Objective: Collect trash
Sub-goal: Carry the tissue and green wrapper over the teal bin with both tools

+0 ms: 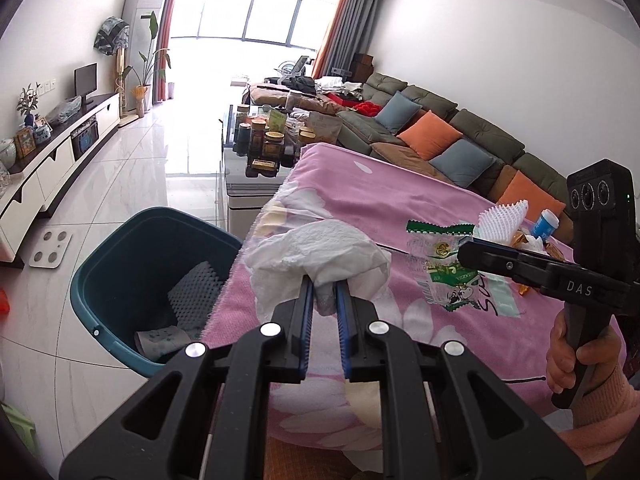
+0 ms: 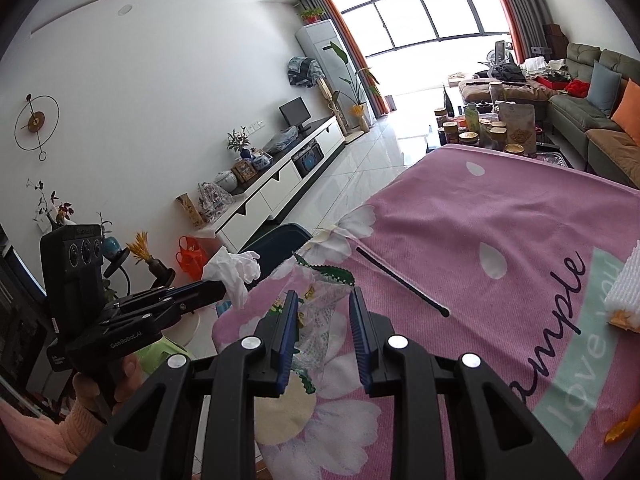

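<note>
My left gripper (image 1: 323, 286) is shut on a crumpled white tissue (image 1: 320, 252), held over the left edge of the pink flowered cloth (image 1: 400, 200). Just left of it and lower stands a teal bin (image 1: 132, 272) with some trash inside. My right gripper (image 2: 323, 296) is shut on a clear plastic wrapper with green zigzag edges (image 2: 316, 320). In the left wrist view that wrapper (image 1: 444, 276) hangs from the right gripper (image 1: 464, 254) above the cloth. The right wrist view also shows the left gripper (image 2: 216, 288) with the tissue (image 2: 234, 272), and the bin's rim (image 2: 280, 236) behind it.
On the cloth lie a thin black stick (image 2: 400, 280), a white foam net (image 1: 504, 220), a blue-capped bottle (image 1: 546, 222) and orange scraps (image 2: 624, 428). A low table crowded with jars (image 1: 268, 136) stands beyond, with a sofa (image 1: 440, 128) on the right and a scale (image 1: 50, 248) on the floor.
</note>
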